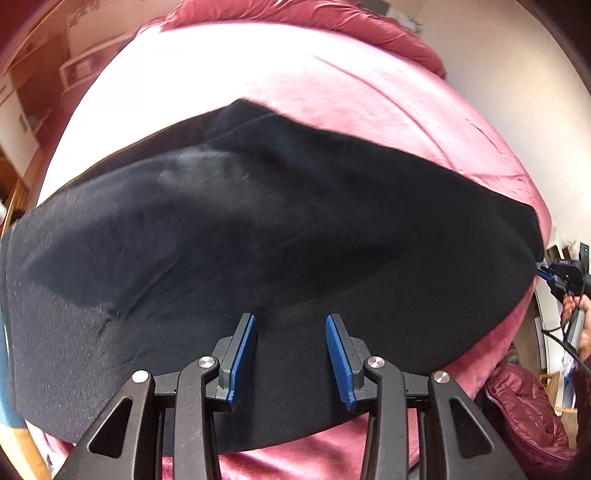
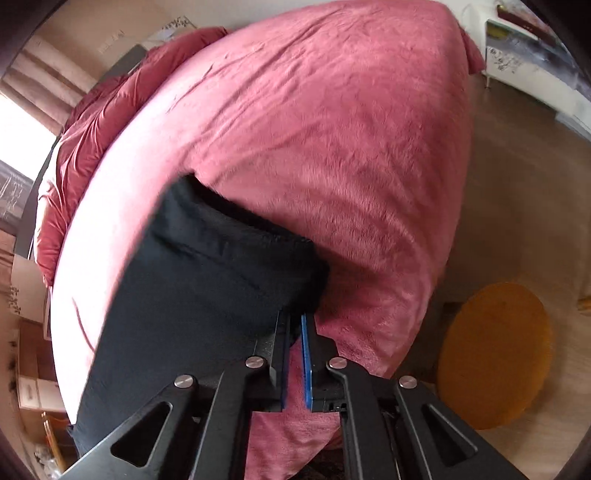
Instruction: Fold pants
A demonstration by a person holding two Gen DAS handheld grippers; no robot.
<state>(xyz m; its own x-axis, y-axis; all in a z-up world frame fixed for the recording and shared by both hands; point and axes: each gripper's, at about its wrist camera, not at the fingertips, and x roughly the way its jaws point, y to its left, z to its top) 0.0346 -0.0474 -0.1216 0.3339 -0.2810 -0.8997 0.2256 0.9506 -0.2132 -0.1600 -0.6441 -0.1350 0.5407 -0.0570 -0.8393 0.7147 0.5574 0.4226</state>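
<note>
Black pants lie spread across a pink bed cover. My left gripper is open just above the pants' near edge, with nothing between its blue pads. My right gripper is shut on the corner of the pants, which drape to the left of its fingers. The right gripper also shows in the left wrist view at the pants' far right end.
A bunched red duvet lies at the head of the bed. A round orange stool stands on the wooden floor beside the bed. A dark red jacket lies at lower right. Boxes stand at left.
</note>
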